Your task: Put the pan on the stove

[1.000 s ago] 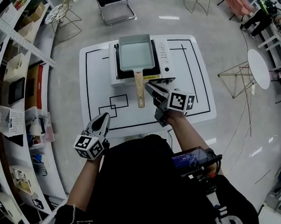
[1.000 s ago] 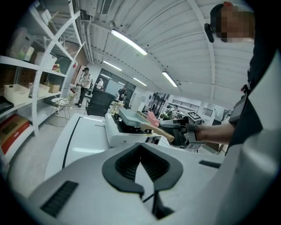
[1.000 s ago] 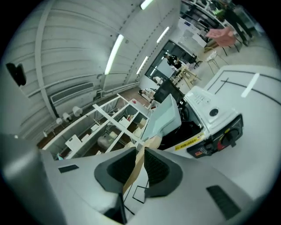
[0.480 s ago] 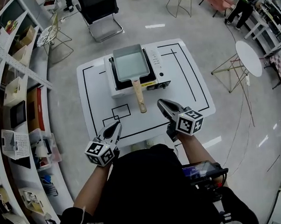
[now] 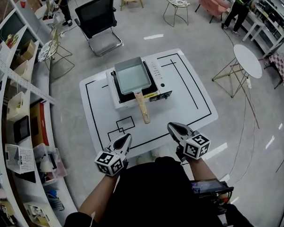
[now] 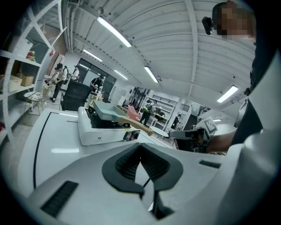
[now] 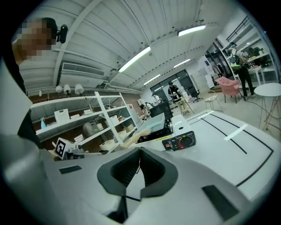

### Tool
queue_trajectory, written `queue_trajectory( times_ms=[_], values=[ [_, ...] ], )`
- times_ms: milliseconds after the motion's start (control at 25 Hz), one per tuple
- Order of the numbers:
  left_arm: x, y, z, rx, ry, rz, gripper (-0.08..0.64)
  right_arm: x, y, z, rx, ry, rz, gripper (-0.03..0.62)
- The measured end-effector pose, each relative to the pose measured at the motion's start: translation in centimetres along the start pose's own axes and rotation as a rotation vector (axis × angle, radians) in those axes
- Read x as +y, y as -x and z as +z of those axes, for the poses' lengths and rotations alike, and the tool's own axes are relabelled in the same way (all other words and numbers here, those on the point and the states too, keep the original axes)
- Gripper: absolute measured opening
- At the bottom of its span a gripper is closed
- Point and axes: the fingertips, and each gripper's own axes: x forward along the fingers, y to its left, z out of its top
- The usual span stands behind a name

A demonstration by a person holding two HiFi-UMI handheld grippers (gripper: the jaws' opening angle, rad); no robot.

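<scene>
White counter marked with black lines carries a portable stove. The rectangular pan sits on the stove's burner, its long axis running away from the person and its wooden handle pointing back toward them past the stove's front. The left tool and right tool hang at the counter's near edge, jaws together on nothing; a second ago the right tool was just beside the handle, and both have since drawn back.
</scene>
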Motion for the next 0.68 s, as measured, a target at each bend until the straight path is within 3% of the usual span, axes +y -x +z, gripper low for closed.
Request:
queue_trajectory(
  times_ms=[680],
  values=[
    [-3.1, -2.2, -0.2, 0.03, -0.027, -0.061, 0.009, -0.6, 3.2, -0.2, -0.023, 0.046, -0.031, 0.028]
  ],
)
